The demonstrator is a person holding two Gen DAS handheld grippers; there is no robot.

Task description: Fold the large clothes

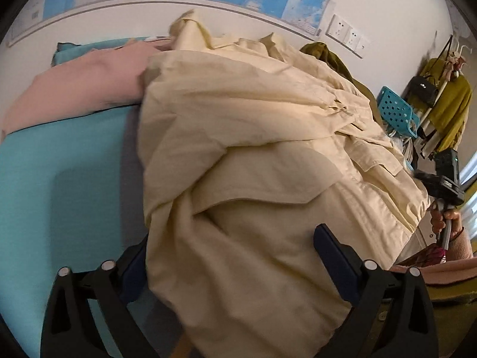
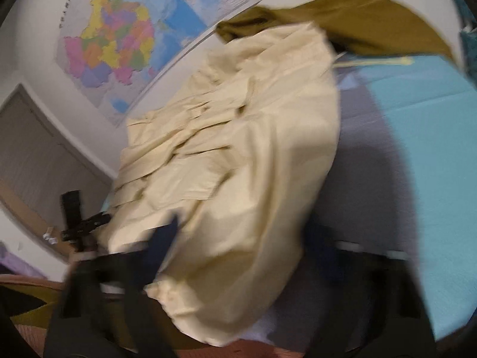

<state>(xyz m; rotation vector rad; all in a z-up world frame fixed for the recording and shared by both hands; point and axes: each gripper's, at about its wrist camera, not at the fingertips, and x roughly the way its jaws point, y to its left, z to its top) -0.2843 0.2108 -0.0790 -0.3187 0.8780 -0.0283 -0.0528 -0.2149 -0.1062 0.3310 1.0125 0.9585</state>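
Observation:
A large cream jacket hangs bunched and lifted above the teal bed sheet. My left gripper has its jaws wide apart with the jacket's fabric draped between and over them; the left finger is partly hidden by cloth. In the right wrist view the same cream jacket fills the middle, blurred by motion. My right gripper has its fingers apart with jacket cloth bulging between them. The right gripper also shows in the left wrist view, at the jacket's far edge.
A pink pillow lies at the bed's head. An olive garment lies behind the jacket. A blue perforated basket and a rack with an olive garment stand at the right. A map hangs on the wall.

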